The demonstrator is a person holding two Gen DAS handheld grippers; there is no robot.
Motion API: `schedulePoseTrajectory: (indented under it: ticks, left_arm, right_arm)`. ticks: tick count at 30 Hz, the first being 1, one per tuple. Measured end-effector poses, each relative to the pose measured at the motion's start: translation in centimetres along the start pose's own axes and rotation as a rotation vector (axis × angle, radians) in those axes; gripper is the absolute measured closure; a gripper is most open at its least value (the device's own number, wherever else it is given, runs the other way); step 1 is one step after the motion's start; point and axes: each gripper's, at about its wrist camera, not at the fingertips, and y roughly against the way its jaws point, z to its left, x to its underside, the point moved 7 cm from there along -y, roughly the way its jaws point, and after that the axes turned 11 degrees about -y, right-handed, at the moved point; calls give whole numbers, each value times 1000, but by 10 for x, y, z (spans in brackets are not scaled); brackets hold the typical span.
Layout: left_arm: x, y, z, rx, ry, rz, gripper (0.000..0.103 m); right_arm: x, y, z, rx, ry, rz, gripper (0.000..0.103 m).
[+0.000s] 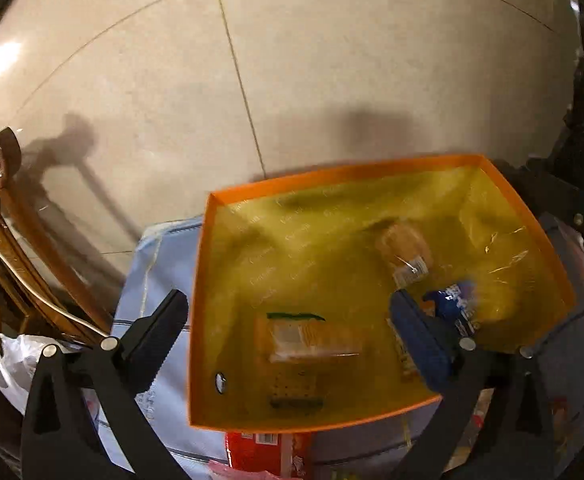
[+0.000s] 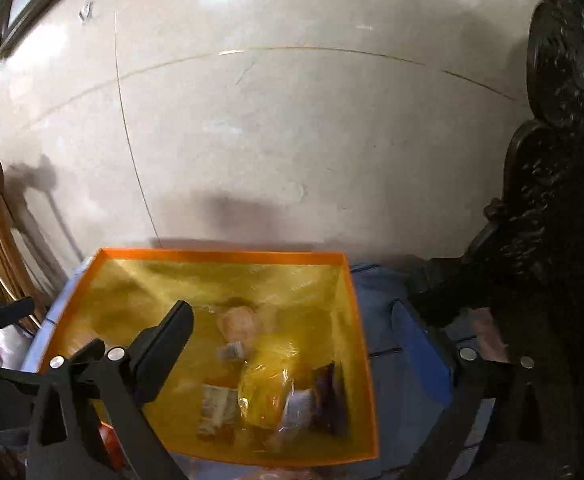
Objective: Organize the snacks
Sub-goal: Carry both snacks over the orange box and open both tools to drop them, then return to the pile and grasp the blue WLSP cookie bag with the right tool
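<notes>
The snacks sit in an orange box (image 1: 202, 280) with a yellow lining, which rests on a pale blue bag (image 1: 160, 264) near a tiled wall (image 1: 292, 80). All places below are told from that box.

Inside it, in the left wrist view, a flat cracker pack (image 1: 307, 340) lies toward the near wall, a clear-wrapped bun (image 1: 403, 248) lies at mid-floor, and a blue packet (image 1: 455, 300) lies beside the right wall. In the right wrist view a yellow bag (image 2: 266, 388) and a dark packet (image 2: 329, 396) lie by the near right corner, with the bun (image 2: 238, 324) behind them.

By my judgement all of these are light and soft. The wrappers are glossy film, so they are likely slippery and will crumple under the pads. The bun would squash and the crackers could crack, so a gentle squeeze suits both. The cracker pack looks best taken across its short width, the bun across its middle and not by the loose film end, and the yellow bag by its bulging body. Blur hides finer detail on the blue packet.

The left gripper (image 1: 288, 316) hangs over the near left part of the box, tilted steeply down, its jaws spread wide and holding nothing; one finger is outside the left wall, the other over the floor near the blue packet. The right gripper (image 2: 292, 328) hangs over the near right part, also pointed down, jaws spread wide and empty, straddling the right wall, with one finger over the blue bag outside the box
</notes>
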Motion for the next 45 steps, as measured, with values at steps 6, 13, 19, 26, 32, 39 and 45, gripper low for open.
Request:
schedulePoseTrajectory:
  ticks: [6, 13, 19, 26, 32, 39, 45]
  left_arm:
    - [0, 10, 9, 28, 73, -23, 4]
    - [-2, 27, 18, 8, 81, -52, 4]
    - [15, 47, 27, -6, 85, -35, 4]
    - [112, 107, 39, 58, 144, -5, 4]
    - [182, 154, 45, 122, 241, -46, 4]
    - [260, 173, 40, 67, 157, -3, 4]
    - [336, 148, 26, 90, 82, 144, 4]
  right_arm:
    - [4, 5, -7, -3, -39, 14, 3]
    - [0, 15, -10, 2, -53, 2, 3]
    - [14, 41, -16, -6, -56, 24, 3]
    - [124, 120, -52, -30, -95, 167, 3]
    - [264, 171, -48, -43, -167, 336, 3]
    - [325, 166, 10, -52, 27, 209, 3]
    - [340, 132, 25, -4, 68, 225, 29]
